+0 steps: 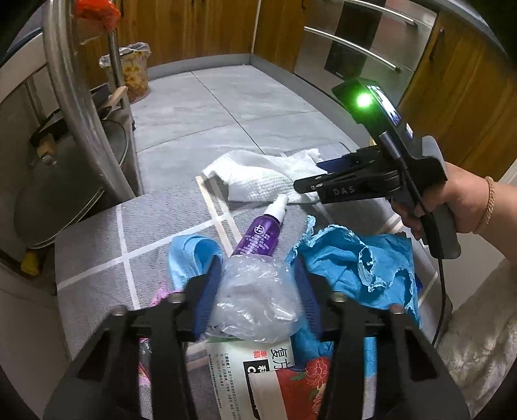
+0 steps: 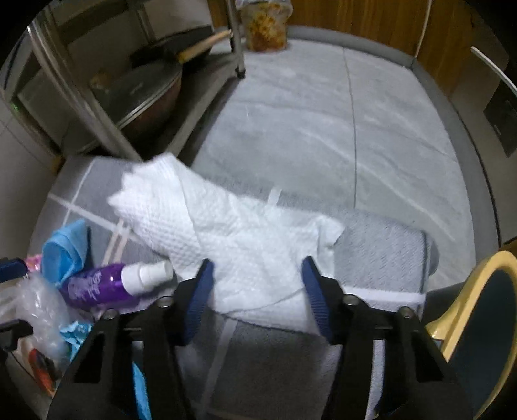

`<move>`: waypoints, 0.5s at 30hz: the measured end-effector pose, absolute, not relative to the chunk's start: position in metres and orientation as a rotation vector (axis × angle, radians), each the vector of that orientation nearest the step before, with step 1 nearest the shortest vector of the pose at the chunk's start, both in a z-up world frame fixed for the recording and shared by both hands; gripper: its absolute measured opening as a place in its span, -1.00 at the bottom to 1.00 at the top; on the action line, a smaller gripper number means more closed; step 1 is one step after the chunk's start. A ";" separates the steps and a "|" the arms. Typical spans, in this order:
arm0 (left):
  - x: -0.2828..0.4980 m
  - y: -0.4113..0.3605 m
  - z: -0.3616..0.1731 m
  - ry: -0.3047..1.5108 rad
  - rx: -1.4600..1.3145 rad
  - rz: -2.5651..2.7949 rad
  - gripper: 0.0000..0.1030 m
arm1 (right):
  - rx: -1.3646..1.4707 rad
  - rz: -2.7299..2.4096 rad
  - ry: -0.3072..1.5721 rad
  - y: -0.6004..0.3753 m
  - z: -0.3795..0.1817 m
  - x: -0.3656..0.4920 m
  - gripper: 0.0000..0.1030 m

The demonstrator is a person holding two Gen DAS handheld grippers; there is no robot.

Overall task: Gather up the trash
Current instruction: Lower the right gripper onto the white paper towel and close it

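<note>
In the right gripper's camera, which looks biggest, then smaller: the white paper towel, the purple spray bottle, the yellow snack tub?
1. white paper towel, clearly biggest.
2. purple spray bottle.
3. yellow snack tub.

The tub sits far back and is cut off at the top, so the last two are unsure.

printed box (image 1: 239,365) cut off below, chair (image 2: 478,310) cropped

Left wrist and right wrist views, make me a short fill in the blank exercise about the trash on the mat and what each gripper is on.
1. The left gripper has its blue pads on either side of a crumpled clear ____ bag.
2. The spray bottle lying on the grey mat is ____ with a white cap.
3. The right gripper is straddling a white ____ towel.
4. Beside the bottle lies crumpled ____ paper.

Missing words: plastic; purple; paper; blue
</note>
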State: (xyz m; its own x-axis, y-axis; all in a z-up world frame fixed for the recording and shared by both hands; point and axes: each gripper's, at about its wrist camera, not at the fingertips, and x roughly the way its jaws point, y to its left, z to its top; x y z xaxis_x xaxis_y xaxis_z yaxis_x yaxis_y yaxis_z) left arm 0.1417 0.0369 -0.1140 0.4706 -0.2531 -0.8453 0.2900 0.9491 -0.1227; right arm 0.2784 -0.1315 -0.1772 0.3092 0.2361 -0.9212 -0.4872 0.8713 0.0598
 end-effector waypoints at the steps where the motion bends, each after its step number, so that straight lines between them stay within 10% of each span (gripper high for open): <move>1: 0.142 0.035 -0.114 1.035 0.048 -0.335 -0.40 | -0.246 0.500 1.167 -0.130 -0.177 0.278 -0.26; 6: 0.139 0.030 -0.106 1.020 0.057 -0.341 -0.67 | -0.230 0.523 1.159 -0.132 -0.170 0.273 -0.87; 15: 0.130 0.024 -0.079 0.941 0.066 -0.297 -0.90 | -0.193 0.544 1.069 -0.147 -0.137 0.258 -0.91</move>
State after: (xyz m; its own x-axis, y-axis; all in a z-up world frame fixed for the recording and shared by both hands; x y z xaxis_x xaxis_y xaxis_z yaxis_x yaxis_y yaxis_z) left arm 0.1302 0.0243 -0.0792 0.5514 -0.2223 -0.8040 0.2798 0.9573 -0.0728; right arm 0.2579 -0.1470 -0.1367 0.3653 0.3284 -0.8710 -0.5108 0.8530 0.1073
